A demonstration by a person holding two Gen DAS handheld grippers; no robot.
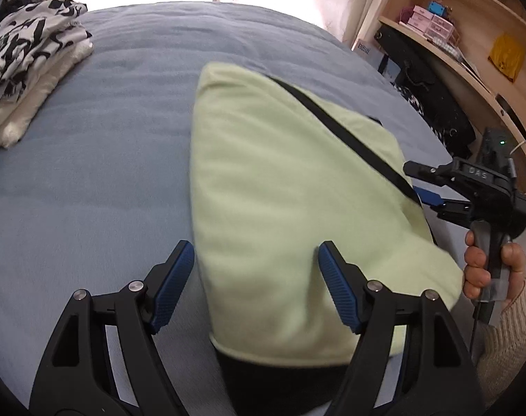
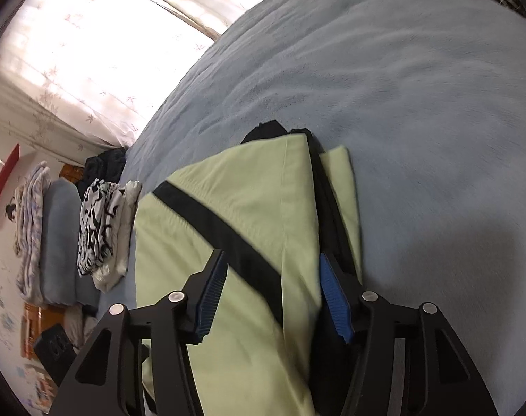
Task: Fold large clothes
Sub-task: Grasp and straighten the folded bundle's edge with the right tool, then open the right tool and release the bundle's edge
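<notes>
A folded pale green garment (image 1: 290, 215) with a black diagonal stripe lies on the blue bed (image 1: 107, 173). My left gripper (image 1: 254, 260) is open, its jaws spread over the garment's near left edge. My right gripper (image 1: 415, 183) shows at the garment's right edge, held by a hand. In the right wrist view the right gripper (image 2: 270, 270) is open, its jaws spread over the green garment (image 2: 249, 215) near its black stripe. A black layer shows under the green one at the folds.
A stack of folded clothes (image 1: 23, 72), black-and-white patterned on top, sits at the bed's far left; it also shows in the right wrist view (image 2: 103, 228). Wooden shelves (image 1: 471, 34) with boxes stand on the right. A bright curtained window (image 2: 89, 52) is behind the bed.
</notes>
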